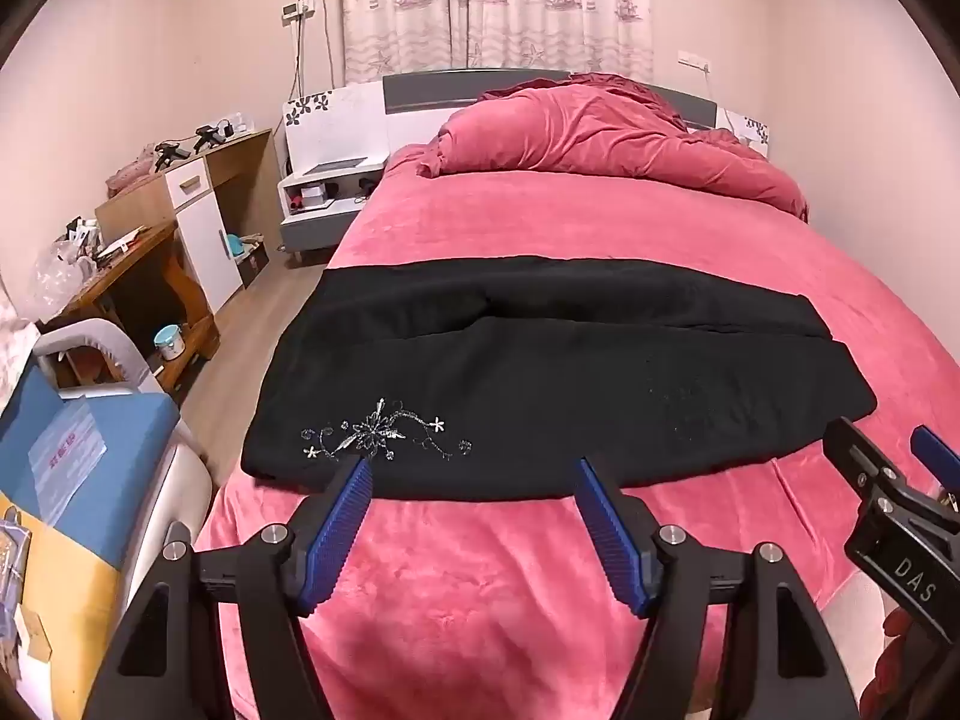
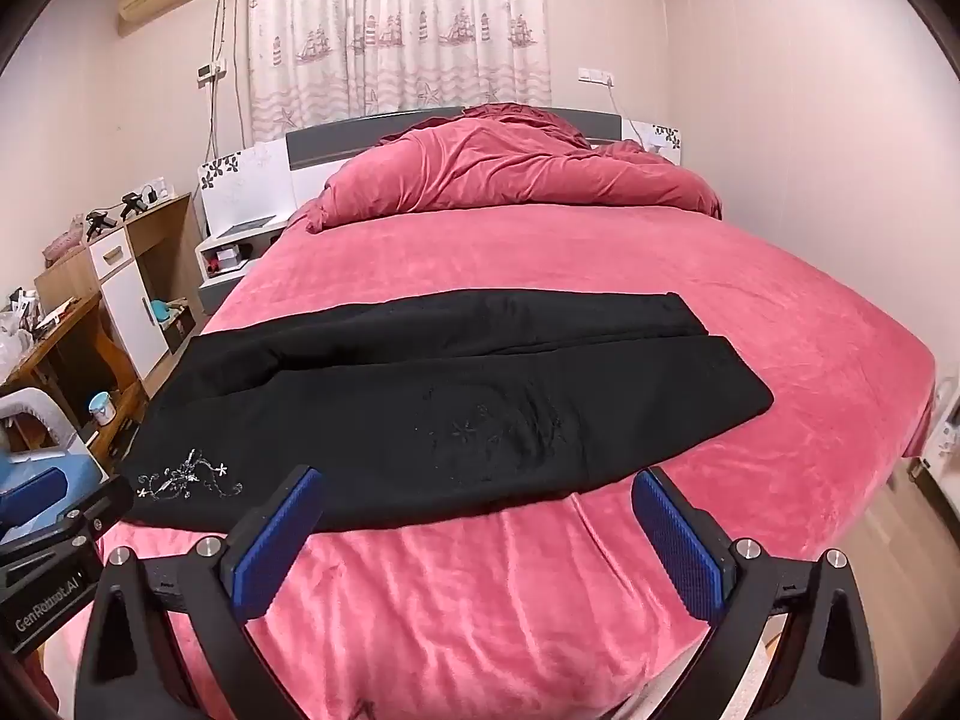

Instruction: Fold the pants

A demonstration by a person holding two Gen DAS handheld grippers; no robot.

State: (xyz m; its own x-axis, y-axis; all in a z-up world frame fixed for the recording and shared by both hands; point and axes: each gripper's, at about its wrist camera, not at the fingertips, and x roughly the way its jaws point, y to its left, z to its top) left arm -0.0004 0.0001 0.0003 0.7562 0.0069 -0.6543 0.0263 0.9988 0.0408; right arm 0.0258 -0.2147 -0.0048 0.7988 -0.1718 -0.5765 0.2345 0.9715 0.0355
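Black pants (image 1: 540,384) lie flat across the pink bed, one leg laid over the other, with silver flower embroidery (image 1: 384,435) near the left end. They also show in the right wrist view (image 2: 432,408). My left gripper (image 1: 471,468) is open and empty, just above the pants' near edge by the embroidery. My right gripper (image 2: 480,480) is open and empty, at the near edge toward the right half of the pants. The right gripper also shows at the right edge of the left wrist view (image 1: 888,450).
The pink bed (image 1: 480,600) has a heaped pink duvet (image 1: 600,132) by the headboard. A wooden desk (image 1: 120,276) and cabinet stand left of the bed. A blue-topped seat (image 1: 78,450) is close on the near left. A nightstand (image 1: 324,192) is beside the headboard.
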